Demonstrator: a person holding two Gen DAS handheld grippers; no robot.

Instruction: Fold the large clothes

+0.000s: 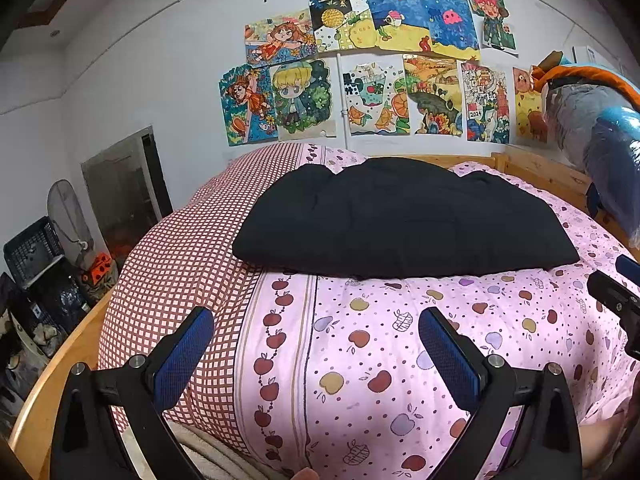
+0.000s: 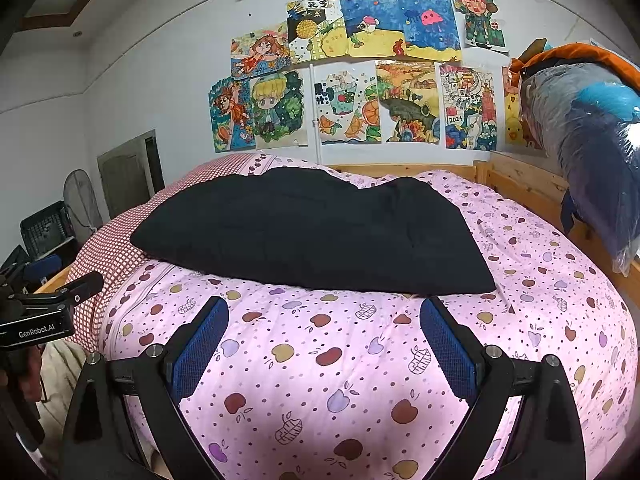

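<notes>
A black garment (image 1: 400,220) lies folded into a thick rectangle on the pink apple-print quilt (image 1: 380,360) of the bed. It also shows in the right wrist view (image 2: 316,236). My left gripper (image 1: 316,320) is open and empty, held above the quilt short of the garment's near edge. My right gripper (image 2: 324,312) is open and empty, just short of the garment's near edge. The right gripper shows at the right edge of the left wrist view (image 1: 618,292). The left gripper shows at the left edge of the right wrist view (image 2: 44,304).
A red checked cover (image 1: 180,264) lies on the bed's left side. The wooden bed frame (image 1: 540,176) runs behind and to the right. A plastic-wrapped bundle (image 2: 592,140) hangs at right. Crates (image 1: 32,252) and a fan (image 1: 68,216) stand at left. Drawings (image 1: 380,80) cover the wall.
</notes>
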